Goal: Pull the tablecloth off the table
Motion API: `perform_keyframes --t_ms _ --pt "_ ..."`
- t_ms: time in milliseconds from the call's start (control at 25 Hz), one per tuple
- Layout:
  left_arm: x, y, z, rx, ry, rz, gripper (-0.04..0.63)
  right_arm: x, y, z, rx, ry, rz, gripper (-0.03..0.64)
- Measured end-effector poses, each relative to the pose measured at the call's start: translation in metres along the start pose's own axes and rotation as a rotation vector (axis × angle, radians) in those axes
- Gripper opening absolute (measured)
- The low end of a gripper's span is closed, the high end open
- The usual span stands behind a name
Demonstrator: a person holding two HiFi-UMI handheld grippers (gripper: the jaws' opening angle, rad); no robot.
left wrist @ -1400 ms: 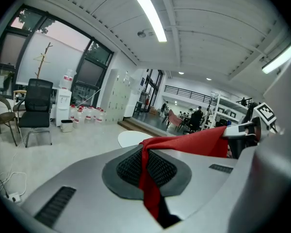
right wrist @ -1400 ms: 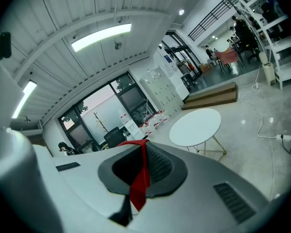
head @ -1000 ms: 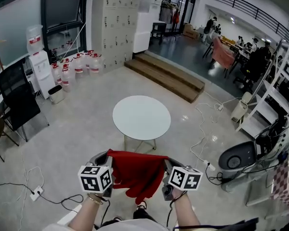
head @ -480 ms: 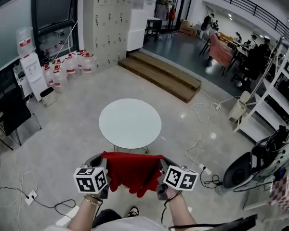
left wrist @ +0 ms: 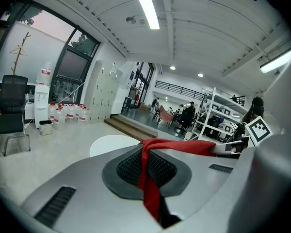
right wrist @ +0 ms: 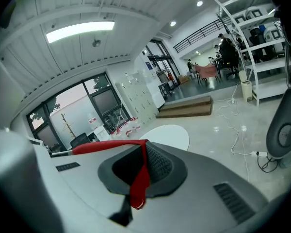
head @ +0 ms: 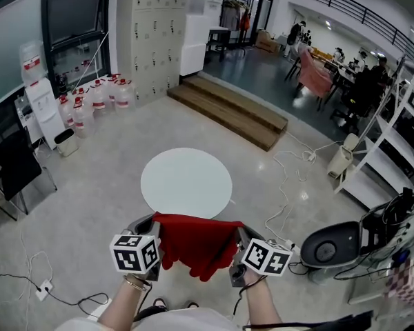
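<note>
Head view, tablecloth (head: 196, 243): red, off the table, stretched between both grippers at lower centre; its loose middle sags to a point.
Head view, table (head: 186, 178): round white top, bare, at frame centre.
Head view, change: one second ago a strip of floor and the table legs showed between tablecloth and table. Now the tablecloth's upper edge overlaps the table's near rim in the picture. Both grips are unchanged.
Head view, left gripper (head: 152, 227): lower left of centre; jaw tips covered by tablecloth and marker cube.
Head view, right gripper (head: 237, 234): lower right of centre; jaw tips likewise covered.
Head view, cut off: forearms end at the bottom edge; table legs hidden behind the tablecloth.
Left gripper view, left gripper (left wrist: 148, 171): jaws clamped together on a bunched strip of tablecloth (left wrist: 184, 147), which runs off to the right.
Left gripper view, hard to make out: strip's lower end vanishes in the dark gap; table (left wrist: 111, 142) shows only as a sliver.
Right gripper view, right gripper (right wrist: 140, 174): jaws clamped together on a strip of tablecloth (right wrist: 106, 145), which runs off to the left.
Right gripper view, hard to make out: table (right wrist: 172, 132) partly hidden behind the jaw body.
</note>
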State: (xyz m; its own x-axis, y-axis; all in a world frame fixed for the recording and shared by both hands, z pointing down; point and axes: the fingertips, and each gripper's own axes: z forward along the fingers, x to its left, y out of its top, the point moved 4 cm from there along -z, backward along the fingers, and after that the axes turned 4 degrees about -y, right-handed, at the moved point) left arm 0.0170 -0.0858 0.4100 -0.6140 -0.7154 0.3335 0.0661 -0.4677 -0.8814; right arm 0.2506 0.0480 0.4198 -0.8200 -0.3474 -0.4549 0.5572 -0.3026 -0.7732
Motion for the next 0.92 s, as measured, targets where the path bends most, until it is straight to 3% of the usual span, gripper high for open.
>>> perform_keyframes --t_ms 400,920 --pt "0.013 0.010 0.009 0.041 -0.066 0.028 0.018 0.006 -0.001 0.006 -0.004 0.002 0.007 0.028" --pt "0.029 0.009 0.000 0.050 -0.061 0.022 0.018 0.022 -0.010 0.007 0.013 -0.009 -0.023 0.028"
